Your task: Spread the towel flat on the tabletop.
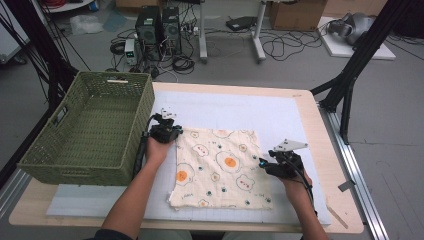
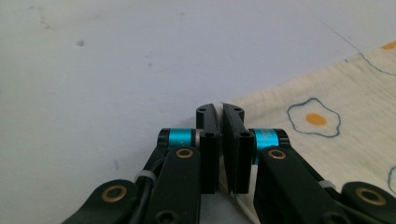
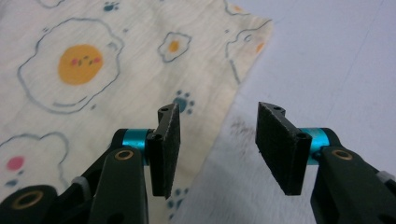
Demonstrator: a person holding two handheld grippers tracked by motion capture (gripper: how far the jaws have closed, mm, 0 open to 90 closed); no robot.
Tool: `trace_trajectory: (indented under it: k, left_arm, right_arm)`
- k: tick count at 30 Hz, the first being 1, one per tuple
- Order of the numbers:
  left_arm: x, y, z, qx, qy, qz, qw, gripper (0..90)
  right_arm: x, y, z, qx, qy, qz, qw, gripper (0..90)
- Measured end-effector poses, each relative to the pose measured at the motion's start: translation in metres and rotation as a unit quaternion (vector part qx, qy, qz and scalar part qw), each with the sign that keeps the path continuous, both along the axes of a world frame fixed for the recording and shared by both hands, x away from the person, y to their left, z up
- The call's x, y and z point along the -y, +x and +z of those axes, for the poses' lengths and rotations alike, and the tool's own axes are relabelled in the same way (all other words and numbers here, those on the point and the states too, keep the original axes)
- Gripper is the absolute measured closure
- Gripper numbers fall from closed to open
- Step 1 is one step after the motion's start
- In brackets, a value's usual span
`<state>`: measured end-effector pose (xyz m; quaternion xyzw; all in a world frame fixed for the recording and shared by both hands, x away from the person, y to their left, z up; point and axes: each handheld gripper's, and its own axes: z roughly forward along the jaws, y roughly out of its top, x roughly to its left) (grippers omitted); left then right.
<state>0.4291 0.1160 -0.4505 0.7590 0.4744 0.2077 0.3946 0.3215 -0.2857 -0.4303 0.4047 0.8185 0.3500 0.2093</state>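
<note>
A cream cloth printed with fried eggs and paw marks lies flat on the white mat. My left gripper is at the cloth's far left corner. In the left gripper view its jaws are pressed together with the cloth's corner edge pinched between them. My right gripper is at the cloth's right edge, low over the mat. In the right gripper view it stands open astride that edge: one pad over the cloth, the other over bare mat.
A green woven basket stands at the table's left, close beside my left hand. The wooden table's edge runs along the right. Beyond the table, computers and cables lie on the floor.
</note>
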Motion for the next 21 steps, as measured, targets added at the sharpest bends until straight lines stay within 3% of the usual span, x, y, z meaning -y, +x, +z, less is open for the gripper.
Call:
trace_trajectory:
  k: [8,13,16,17,18,21]
  left_arm:
    - [-0.002,0.001,-0.001,0.001,-0.004,0.001,1.0,84.5]
    - [-0.003,0.002,-0.001,-0.004,-0.01,-0.001,0.9999,84.6]
    - [-0.004,0.004,0.0,-0.008,-0.014,-0.004,0.9999,84.6]
    - [-0.004,0.005,0.0,-0.009,-0.015,-0.005,0.9998,84.7]
    - [-0.003,0.007,0.001,-0.014,-0.013,-0.003,0.9998,84.7]
    - [-0.001,0.013,0.008,-0.001,-0.014,0.0,0.9999,84.8]
  right_arm:
    - [-0.006,0.065,0.005,-0.012,0.029,-0.028,0.9991,49.6]
    - [-0.027,0.099,-0.002,-0.029,0.014,-0.016,0.9993,52.1]
    - [-0.034,0.111,-0.01,-0.039,-0.006,-0.019,0.999,64.1]
    - [-0.033,0.113,-0.011,-0.038,0.009,-0.022,0.999,75.4]
    - [-0.034,0.114,-0.011,-0.037,0.005,-0.023,0.999,83.4]
    - [-0.039,0.119,-0.008,-0.028,-0.03,-0.02,0.999,87.2]
